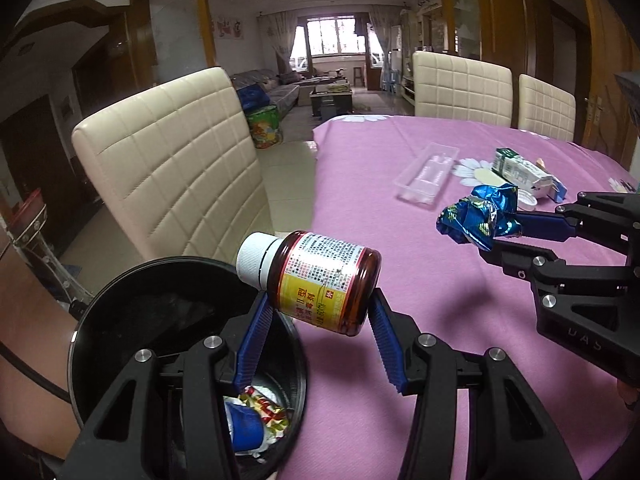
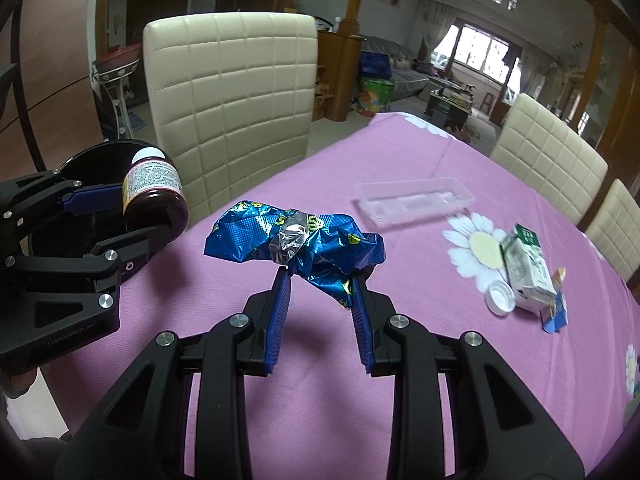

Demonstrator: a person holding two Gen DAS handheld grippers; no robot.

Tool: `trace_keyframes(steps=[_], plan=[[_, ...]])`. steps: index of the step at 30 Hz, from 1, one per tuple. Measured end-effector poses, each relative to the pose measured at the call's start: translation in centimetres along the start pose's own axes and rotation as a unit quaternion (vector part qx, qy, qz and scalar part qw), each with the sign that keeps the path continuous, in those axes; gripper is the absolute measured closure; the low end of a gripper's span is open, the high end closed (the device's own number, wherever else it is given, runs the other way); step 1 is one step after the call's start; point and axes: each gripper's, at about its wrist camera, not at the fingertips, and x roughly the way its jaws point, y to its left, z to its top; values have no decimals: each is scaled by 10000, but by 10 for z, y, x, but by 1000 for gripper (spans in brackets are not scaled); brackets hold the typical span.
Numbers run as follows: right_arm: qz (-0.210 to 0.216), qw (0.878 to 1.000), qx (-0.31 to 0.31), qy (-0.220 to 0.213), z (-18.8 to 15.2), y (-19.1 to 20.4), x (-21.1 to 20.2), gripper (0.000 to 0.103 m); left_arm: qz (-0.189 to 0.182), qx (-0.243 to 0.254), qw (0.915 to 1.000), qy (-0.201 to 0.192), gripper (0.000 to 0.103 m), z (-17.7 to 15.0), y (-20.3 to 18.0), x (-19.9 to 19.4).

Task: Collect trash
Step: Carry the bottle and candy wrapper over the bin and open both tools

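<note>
left gripper [image 1: 320,300] clamped amber pill bottle [image 1: 320,276] above black bin [image 1: 92,320] | right gripper [image 2: 320,276] pinched blue foil wrapper [image 2: 296,240] over pink tablecloth [image 2: 400,320]

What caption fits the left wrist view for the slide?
Left gripper holds a brown bottle above the black bin; right gripper carries a blue wrapper.

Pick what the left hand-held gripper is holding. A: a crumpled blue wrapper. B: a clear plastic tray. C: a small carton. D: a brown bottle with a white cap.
D: the left hand-held gripper grips the brown bottle by its sides over the black bin; the blue wrapper is in the right hand-held gripper.
</note>
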Motion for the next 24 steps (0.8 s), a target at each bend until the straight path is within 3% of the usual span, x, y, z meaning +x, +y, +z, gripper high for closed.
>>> trace_keyframes(steps=[24], plan=[[451,9970,-609,-132,34,79,13,72,780,-520,9956,74,54,-28,85,-15]])
